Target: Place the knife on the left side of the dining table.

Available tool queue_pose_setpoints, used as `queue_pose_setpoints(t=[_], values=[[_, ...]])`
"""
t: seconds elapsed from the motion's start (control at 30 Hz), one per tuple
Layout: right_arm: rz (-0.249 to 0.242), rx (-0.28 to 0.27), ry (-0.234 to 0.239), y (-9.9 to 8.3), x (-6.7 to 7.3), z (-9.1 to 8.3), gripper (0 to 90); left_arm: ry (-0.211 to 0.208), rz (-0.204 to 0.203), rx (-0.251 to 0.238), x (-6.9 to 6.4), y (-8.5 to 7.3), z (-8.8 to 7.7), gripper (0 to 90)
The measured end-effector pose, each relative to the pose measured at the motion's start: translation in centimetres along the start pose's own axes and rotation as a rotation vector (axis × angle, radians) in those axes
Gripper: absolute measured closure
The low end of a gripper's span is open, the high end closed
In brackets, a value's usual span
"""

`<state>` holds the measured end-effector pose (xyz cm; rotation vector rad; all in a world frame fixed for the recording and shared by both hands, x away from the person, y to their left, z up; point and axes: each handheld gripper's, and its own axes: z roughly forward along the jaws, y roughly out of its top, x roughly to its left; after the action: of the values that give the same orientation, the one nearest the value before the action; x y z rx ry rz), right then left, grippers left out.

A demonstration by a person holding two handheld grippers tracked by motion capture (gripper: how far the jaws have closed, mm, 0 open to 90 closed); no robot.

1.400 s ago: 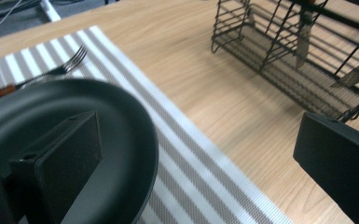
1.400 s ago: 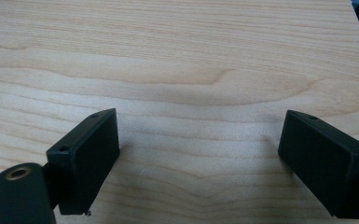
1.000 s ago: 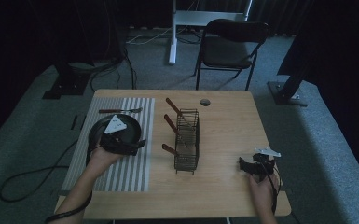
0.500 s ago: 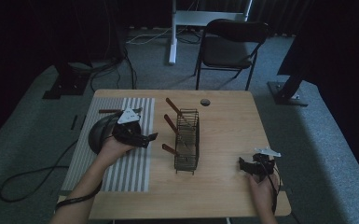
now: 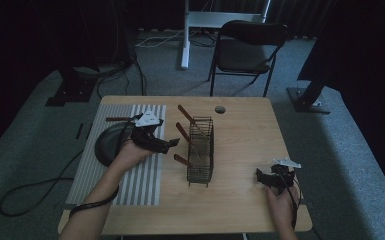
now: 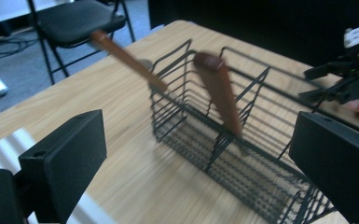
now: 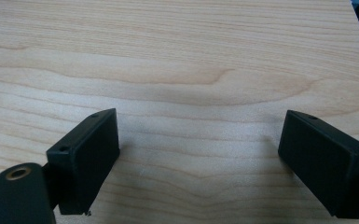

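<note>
Three wooden handles (image 5: pixel 186 134) hide ends inside basket (image 5: pixel 200 152).

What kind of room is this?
Probably a lab or studio set up for recording, not a kitchen: a lone table on grey carpet, loose cables, a folding chair, dark drapes behind.

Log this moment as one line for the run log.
left gripper: open, facing wire basket | right gripper: open, over bare table | basket: wooden-handled utensils inside
</note>
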<state>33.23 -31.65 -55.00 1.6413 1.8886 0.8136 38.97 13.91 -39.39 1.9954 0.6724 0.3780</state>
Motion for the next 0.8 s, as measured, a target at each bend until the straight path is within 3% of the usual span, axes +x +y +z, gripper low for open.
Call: queue_pose_setpoints(t=[0.2, 0.23, 0.3, 0.67, 0.8], values=[[-0.001, 0.000, 0.000, 0.0, 0.0, 0.0, 11.4, -0.053, 0.019, -0.014, 0.0, 0.8, 0.6, 7.4], [-0.001, 0.000, 0.000, 0.0, 0.0, 0.0, 11.4, -0.058, 0.021, -0.018, 0.0, 0.8, 0.7, 13.5], [-0.001, 0.000, 0.000, 0.0, 0.0, 0.0, 11.4, -0.072, 0.020, -0.018, 0.3, 0.9, 1.0, 13.8], [0.001, 0.001, 0.000, 0.0, 0.0, 0.0, 11.4, -0.134, 0.053, -0.046, 0.7, 1.2, 1.8, 43.3], [0.001, 0.001, 0.000, 0.0, 0.0, 0.0, 11.4, -0.130, 0.072, -0.045, 0.2, 1.1, 1.9, 57.5]])
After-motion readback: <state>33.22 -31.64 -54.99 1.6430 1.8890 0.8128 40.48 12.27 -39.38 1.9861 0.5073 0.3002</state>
